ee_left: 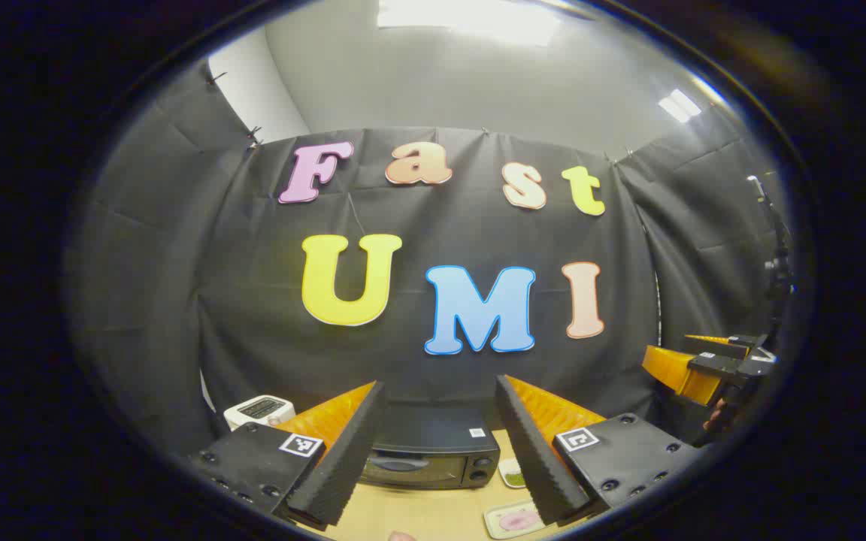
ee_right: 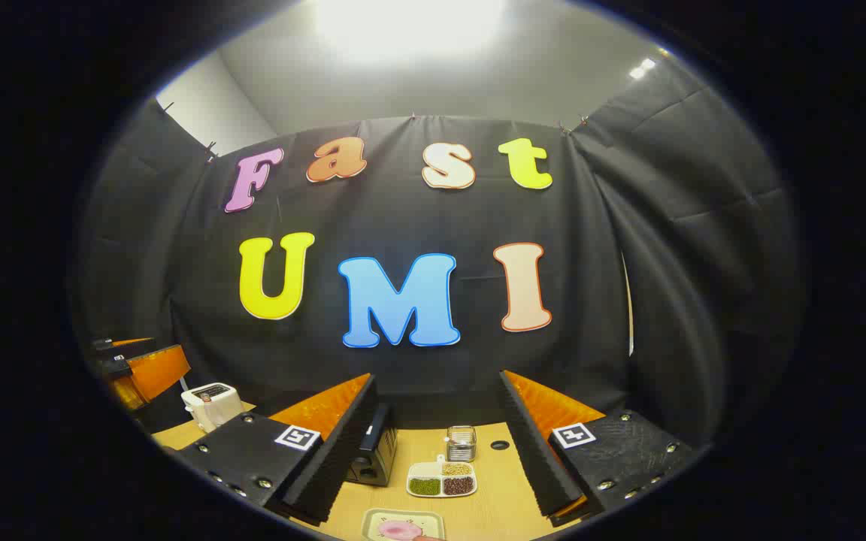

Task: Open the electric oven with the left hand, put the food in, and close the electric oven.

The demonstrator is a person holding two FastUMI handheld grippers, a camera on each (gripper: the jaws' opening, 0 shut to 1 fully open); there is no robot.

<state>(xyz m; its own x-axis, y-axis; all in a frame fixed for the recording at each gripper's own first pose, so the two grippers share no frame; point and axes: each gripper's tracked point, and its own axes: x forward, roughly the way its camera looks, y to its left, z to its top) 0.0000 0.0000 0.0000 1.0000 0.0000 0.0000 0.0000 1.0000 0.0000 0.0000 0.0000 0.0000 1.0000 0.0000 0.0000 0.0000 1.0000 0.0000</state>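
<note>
While both of your grippers hang high above the table [ee_right: 493,496], nothing of the task looks begun, so all three steps lie ahead of you. Your left gripper [ee_left: 440,443] has its fingers spread wide apart with nothing between them, and through that gap you look down on the oven [ee_left: 433,454], which sits on the table against the wall with its door closed, as far as the dark front lets you judge. Your right gripper [ee_right: 440,443] is likewise spread and empty. The food [ee_right: 395,530], a pink piece, lies on a small plate [ee_right: 373,518] at the near edge of the table, in front of the oven and a little to its right, and it is not touched by either claw. In the right gripper view the oven appears beside the left finger, with a divided dish [ee_right: 442,478] just beyond the plate and a small jar [ee_right: 461,443] behind that; a white appliance [ee_right: 211,402] stands well off to the left. By my reading you first bring the left gripper down to the oven door; then the food goes in and the door is shut.
</note>
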